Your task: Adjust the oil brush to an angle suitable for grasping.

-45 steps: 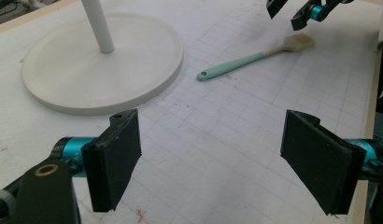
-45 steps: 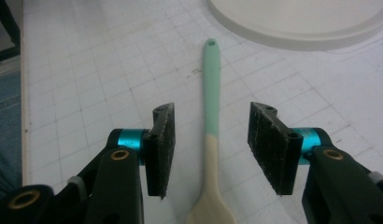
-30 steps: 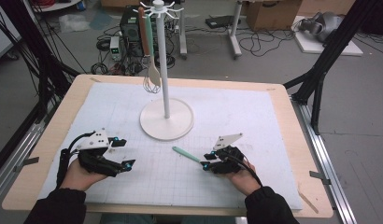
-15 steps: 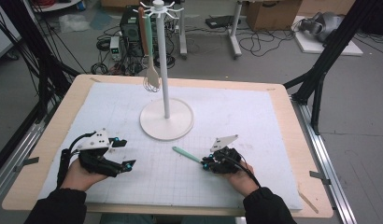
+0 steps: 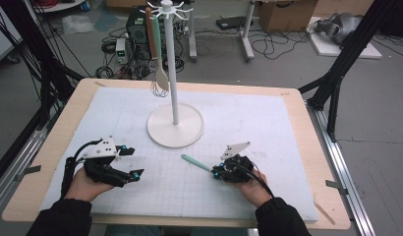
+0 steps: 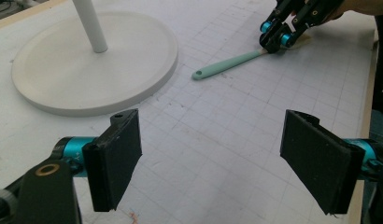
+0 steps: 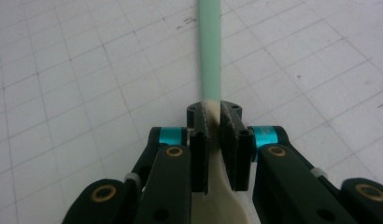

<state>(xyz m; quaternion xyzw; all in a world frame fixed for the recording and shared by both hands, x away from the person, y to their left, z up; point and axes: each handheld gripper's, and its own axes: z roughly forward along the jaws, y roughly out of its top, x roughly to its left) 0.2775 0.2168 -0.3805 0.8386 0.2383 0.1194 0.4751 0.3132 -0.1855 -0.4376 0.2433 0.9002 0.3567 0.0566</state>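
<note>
Spatula point(image 5: 198, 163) lies on gridded white mat point(image 5: 268, 128), cables beyond.

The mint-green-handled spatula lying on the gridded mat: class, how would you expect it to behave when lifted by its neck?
The mint-green-handled spatula with a cream blade looks slim, so probably light. The right gripper, whose jaws have just been closing, pinches its neck; the long handle may droop or swivel. Lying flat on the white gridded mat, it seems unlikely to roll.

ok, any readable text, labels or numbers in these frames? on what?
None readable.
Grid mat: ruled lines and small pen marks, no legible characters.
Spatula, in the right gripper: no marking.
Stand base: plain white.
Floor boxes: too small and blurred to read.
</note>
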